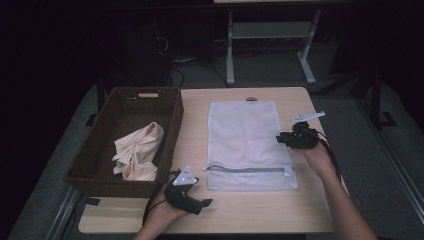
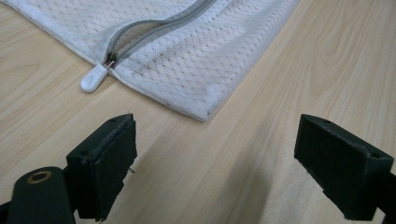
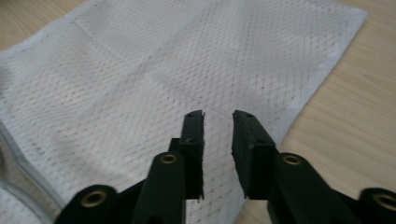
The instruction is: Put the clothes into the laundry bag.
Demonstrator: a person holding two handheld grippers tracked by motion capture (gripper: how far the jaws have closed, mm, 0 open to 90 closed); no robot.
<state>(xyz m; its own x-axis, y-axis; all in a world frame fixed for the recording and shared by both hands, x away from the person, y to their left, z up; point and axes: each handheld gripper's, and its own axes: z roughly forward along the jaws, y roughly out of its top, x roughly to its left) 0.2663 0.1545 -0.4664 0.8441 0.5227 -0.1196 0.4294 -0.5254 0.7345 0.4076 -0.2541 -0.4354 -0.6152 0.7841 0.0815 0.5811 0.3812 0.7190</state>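
A white mesh laundry bag [image 1: 247,140] lies flat on the wooden table, its grey zipper [image 1: 245,169] along the near edge. My left gripper [image 1: 197,197] is held near the table's front, left of the bag's near corner. Its jaws stand wide open over bare wood [image 2: 215,135], with the bag's corner [image 2: 187,60] and the white zipper pull [image 2: 93,78] just ahead. My right gripper [image 1: 284,139] hovers at the bag's right edge. Its jaws [image 3: 218,114] stand a narrow gap apart above the mesh [image 3: 163,74], with nothing pinched between them.
A dark wicker basket [image 1: 172,125] stands at the table's left and holds a crumpled cream cloth [image 1: 137,150]. Bare tabletop [image 1: 260,210] runs along the front edge. A white desk frame [image 1: 270,35] stands on the floor beyond the table.
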